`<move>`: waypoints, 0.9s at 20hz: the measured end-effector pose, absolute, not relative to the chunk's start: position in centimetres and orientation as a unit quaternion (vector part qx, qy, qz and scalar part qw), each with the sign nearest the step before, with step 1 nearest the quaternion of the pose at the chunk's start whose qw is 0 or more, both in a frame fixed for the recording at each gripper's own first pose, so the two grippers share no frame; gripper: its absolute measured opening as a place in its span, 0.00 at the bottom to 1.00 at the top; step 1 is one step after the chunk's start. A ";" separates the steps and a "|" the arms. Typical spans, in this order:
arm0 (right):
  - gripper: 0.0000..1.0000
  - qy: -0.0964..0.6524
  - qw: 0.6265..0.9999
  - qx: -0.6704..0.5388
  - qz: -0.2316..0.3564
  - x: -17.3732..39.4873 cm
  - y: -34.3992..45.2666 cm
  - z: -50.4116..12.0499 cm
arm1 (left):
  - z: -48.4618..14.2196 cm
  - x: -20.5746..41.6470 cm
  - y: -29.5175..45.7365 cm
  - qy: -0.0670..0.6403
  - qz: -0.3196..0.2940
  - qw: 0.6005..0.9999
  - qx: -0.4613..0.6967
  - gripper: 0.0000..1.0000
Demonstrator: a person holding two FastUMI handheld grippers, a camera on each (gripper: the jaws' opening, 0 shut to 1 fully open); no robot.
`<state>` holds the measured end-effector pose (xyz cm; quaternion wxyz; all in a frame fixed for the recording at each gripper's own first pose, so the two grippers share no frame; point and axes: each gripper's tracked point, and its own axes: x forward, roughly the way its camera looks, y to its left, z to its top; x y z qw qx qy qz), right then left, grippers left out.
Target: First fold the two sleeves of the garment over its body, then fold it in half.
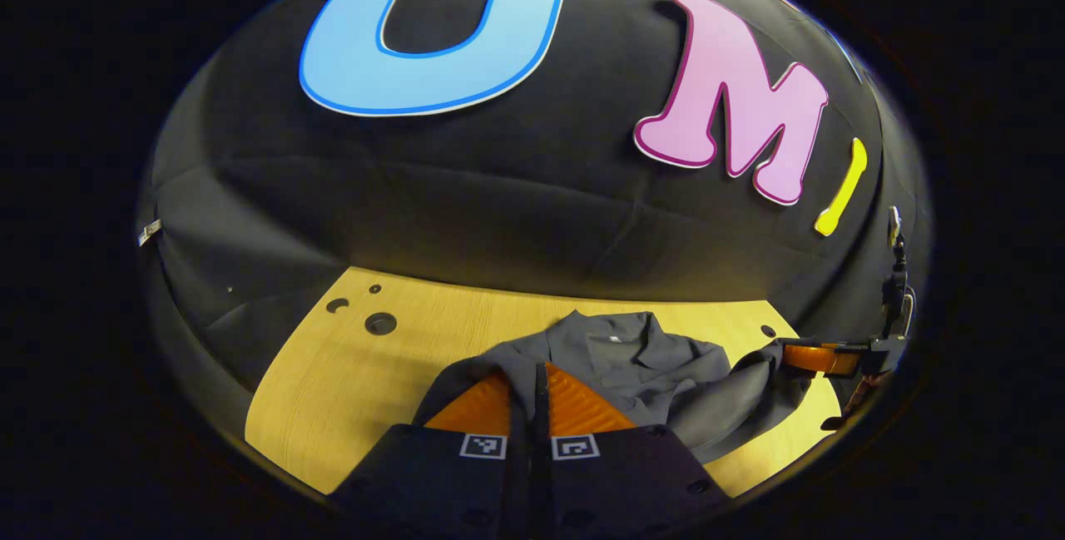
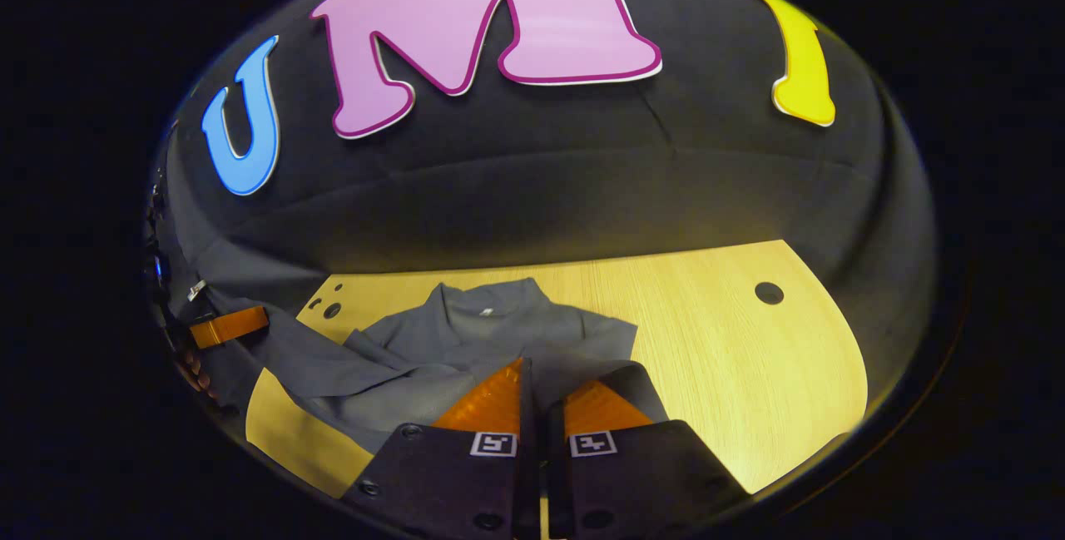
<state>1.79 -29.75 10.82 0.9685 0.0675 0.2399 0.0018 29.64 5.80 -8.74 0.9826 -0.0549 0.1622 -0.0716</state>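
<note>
A grey collared shirt [image 1: 632, 357] lies on the wooden table [image 1: 399, 365], its collar toward the booth wall. In the left gripper view my left gripper [image 1: 529, 380] is shut, a fold of the grey cloth pinched between its orange fingers [image 1: 478, 407]. The right gripper [image 1: 819, 357] appears farther off at the right, holding the shirt's other near edge up off the table. In the right gripper view the shirt [image 2: 491, 324] spreads ahead, and my right gripper [image 2: 541, 380] is shut on a strip of its cloth. The left gripper [image 2: 229, 325] appears at the far left with cloth draped from it.
The table [image 2: 732, 374] has bare wood to the right of the shirt, with a round hole [image 2: 769, 293]. More holes [image 1: 380, 323] mark the table's far left corner. The black cloth wall closes off the back and sides.
</note>
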 end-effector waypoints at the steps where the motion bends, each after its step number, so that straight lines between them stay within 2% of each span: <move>1: 0.08 0.236 0.970 0.064 0.002 2.7 -29.8 10.9 | -8.9 30.9 5.9 0.158 -0.070 0.983 -0.061 0.05; 10: 0.08 0.229 0.972 0.045 -0.009 9.0 -32.1 8.6 | -12.3 39.4 6.9 0.148 -0.067 0.983 -0.083 0.05; 12: 0.08 0.237 0.971 0.037 -0.011 9.9 -32.5 7.4 | -13.4 40.6 7.1 0.149 -0.060 0.984 -0.078 0.06; 13: 0.08 0.240 0.970 0.034 -0.014 10.0 -32.7 7.0 | -13.8 40.9 7.2 0.150 -0.053 0.984 -0.077 0.10; 14: 0.10 0.242 0.970 0.031 -0.016 10.3 -32.7 6.6 | -14.1 41.0 7.2 0.151 -0.047 0.984 -0.076 0.07; 15: 0.12 0.244 0.969 0.026 -0.017 10.4 -32.5 6.3 | -14.3 41.0 6.9 0.153 -0.045 0.984 -0.077 0.11; 16: 0.23 0.251 0.968 0.025 -0.016 10.3 -32.4 5.9 | -14.3 40.9 7.0 0.154 -0.036 0.984 -0.077 0.14; 17: 0.23 0.261 0.965 0.021 -0.022 10.1 -32.4 5.3 | -14.3 41.0 7.0 0.155 -0.029 0.985 -0.075 0.18; 18: 0.40 0.269 0.963 0.020 -0.024 9.9 -32.5 4.9 | -14.2 40.7 7.2 0.157 -0.019 0.985 -0.070 0.22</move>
